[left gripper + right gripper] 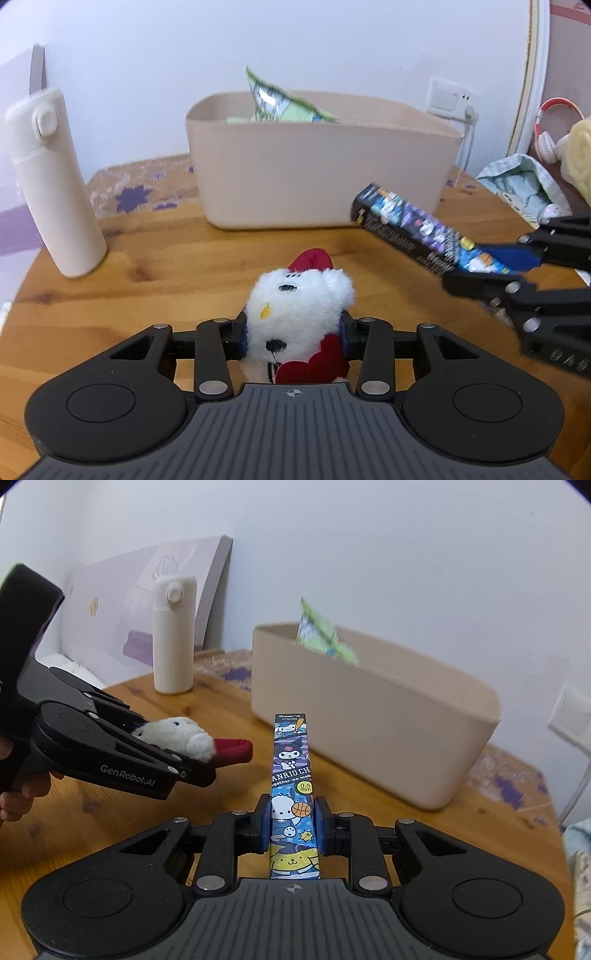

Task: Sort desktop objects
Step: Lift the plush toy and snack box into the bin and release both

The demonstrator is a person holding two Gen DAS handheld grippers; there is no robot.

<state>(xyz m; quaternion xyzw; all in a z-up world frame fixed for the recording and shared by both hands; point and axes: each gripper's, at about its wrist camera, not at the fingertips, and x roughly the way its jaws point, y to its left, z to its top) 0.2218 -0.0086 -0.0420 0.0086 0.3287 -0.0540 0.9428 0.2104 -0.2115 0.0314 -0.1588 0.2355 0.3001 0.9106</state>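
My left gripper (293,338) is shut on a white plush toy with a red hat (295,306) and holds it above the wooden table (166,266). It also shows in the right wrist view (177,734), at the left. My right gripper (293,827) is shut on a long cartoon-printed pen box (293,794), which points at the beige bin (369,716). The box (417,229) shows at the right of the left wrist view, in front of the bin (317,170). A green snack packet (280,99) sticks out of the bin.
A cream bottle (51,181) stands at the table's left. A patterned mat (140,184) lies under the bin. A wall socket with a cord (450,99), pink headphones (546,129) and cloth items (521,184) are at the right.
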